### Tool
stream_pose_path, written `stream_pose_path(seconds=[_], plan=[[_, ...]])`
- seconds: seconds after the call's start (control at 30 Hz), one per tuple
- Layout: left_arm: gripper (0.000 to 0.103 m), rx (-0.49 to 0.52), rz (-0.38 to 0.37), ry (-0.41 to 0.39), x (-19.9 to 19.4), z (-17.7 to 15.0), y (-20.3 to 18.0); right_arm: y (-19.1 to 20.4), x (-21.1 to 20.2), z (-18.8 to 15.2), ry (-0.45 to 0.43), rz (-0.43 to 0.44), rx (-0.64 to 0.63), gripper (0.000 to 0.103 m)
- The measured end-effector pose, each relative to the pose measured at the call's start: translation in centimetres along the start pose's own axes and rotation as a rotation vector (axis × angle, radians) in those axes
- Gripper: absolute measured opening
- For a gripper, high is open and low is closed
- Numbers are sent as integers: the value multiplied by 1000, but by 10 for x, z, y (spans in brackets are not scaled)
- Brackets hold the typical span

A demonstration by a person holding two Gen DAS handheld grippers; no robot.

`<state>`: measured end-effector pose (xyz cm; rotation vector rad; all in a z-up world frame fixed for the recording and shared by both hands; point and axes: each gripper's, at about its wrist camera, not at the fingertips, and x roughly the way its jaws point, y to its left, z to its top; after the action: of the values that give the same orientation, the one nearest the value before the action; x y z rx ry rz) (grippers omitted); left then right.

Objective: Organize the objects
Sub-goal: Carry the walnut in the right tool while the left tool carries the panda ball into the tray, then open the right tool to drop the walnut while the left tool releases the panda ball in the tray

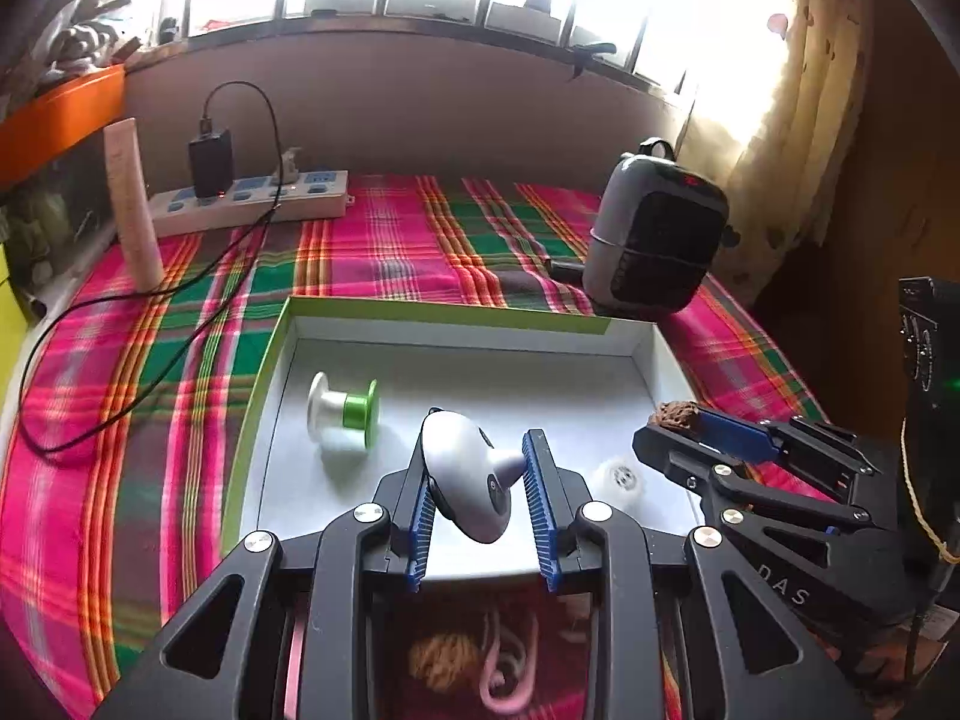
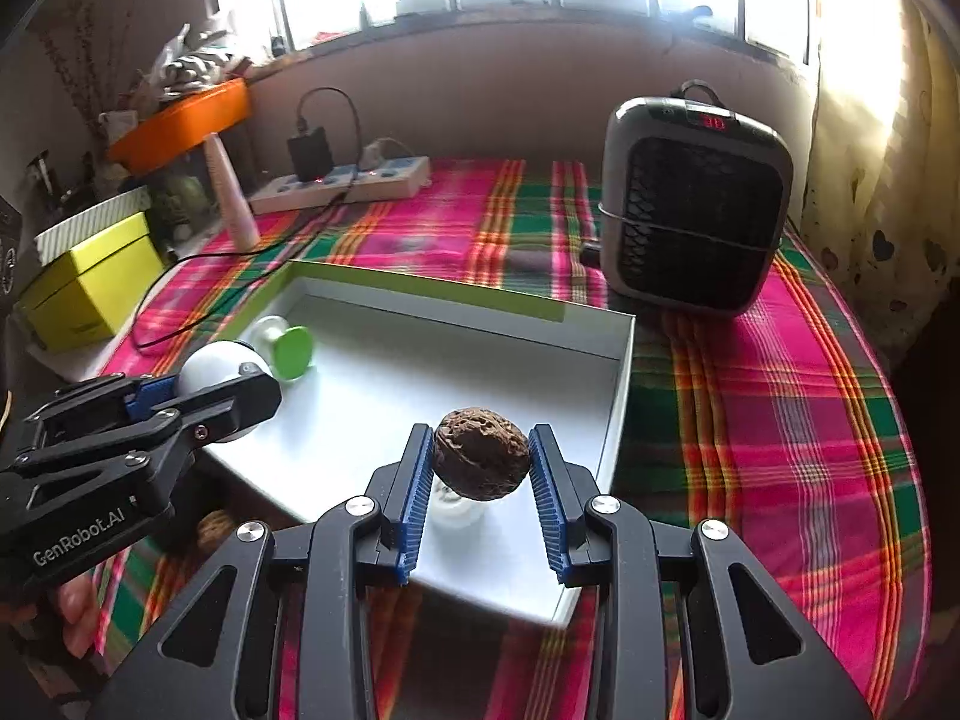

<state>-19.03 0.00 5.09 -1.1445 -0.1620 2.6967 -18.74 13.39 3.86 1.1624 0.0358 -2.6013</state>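
Left gripper [image 1: 480, 474] fingers clamp a white-grey teardrop plastic gadget [image 1: 465, 474] above the shallow white tray [image 1: 456, 330]. Right gripper [image 2: 480, 468] fingers pinch a brown wrinkled walnut [image 2: 480, 453] over the tray. Lower each near the floor before releasing, clear of the green-ended spool [image 1: 345, 414].

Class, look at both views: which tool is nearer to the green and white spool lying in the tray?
Left. The left tool, gripping a white gadget, is just beside the spool. The right tool, holding a walnut, is further across the tray.
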Motion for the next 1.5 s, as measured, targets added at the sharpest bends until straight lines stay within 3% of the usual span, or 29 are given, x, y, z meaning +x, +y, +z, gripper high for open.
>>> stream_pose_path(seconds=[0.57, 1.2, 1.37, 1.5], plan=[[26, 30, 21, 93, 50, 7, 1, -11, 35, 11, 59, 8, -4, 33], [28, 24, 38, 120, 59, 5, 5, -7, 39, 13, 64, -17, -27, 33], [34, 20, 34, 110, 56, 5, 6, -7, 38, 13, 60, -22, -25, 34], [37, 18, 36, 105, 53, 5, 6, -8, 34, 13, 52, -18, -11, 43]])
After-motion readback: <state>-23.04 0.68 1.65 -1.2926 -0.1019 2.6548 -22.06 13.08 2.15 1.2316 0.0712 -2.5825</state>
